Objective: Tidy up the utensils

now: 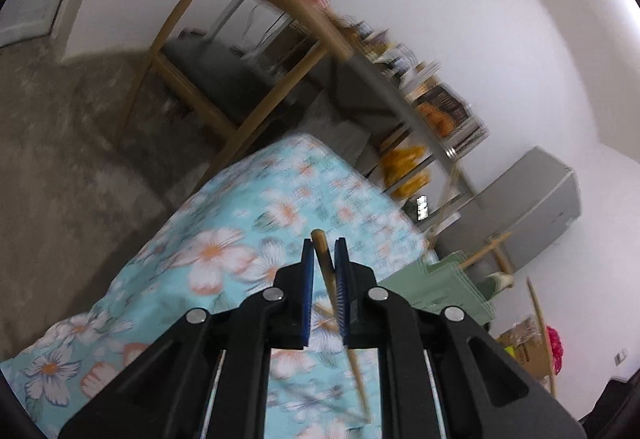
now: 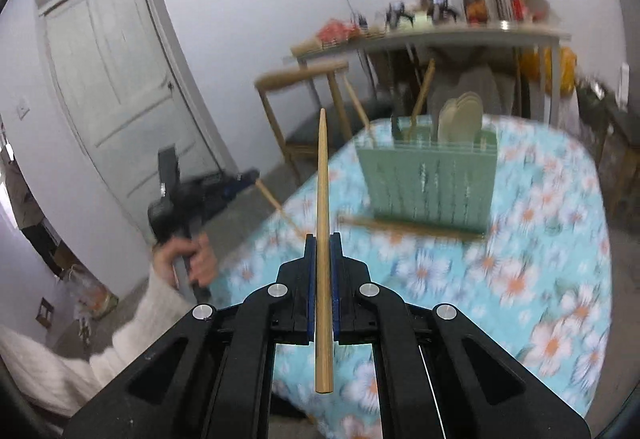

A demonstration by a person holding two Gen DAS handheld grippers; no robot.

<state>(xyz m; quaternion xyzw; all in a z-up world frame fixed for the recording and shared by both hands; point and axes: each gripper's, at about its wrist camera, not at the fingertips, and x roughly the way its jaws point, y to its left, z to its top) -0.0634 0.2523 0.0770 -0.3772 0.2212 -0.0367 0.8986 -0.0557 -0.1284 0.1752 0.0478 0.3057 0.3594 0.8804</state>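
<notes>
In the left wrist view, my left gripper (image 1: 324,243) is shut on a wooden chopstick (image 1: 332,279) that slants down between the blue pads over the floral tablecloth (image 1: 224,247). The green utensil holder (image 1: 444,287) stands to its right. In the right wrist view, my right gripper (image 2: 323,237) is shut on another chopstick (image 2: 322,179), which points forward and upward. Beyond it, the green holder (image 2: 428,179) contains pale spoons (image 2: 460,115) and one upright chopstick (image 2: 422,95). More chopsticks (image 2: 412,227) lie on the cloth in front of the holder. The left gripper (image 2: 244,179) shows blurred at the left.
A person's hand (image 2: 192,259) in a white sleeve holds the left gripper's handle. A wooden chair (image 2: 304,111) and a cluttered grey side table (image 2: 460,35) stand behind the round table. A white door (image 2: 116,79) is at the left. A grey cabinet (image 1: 536,207) stands by the wall.
</notes>
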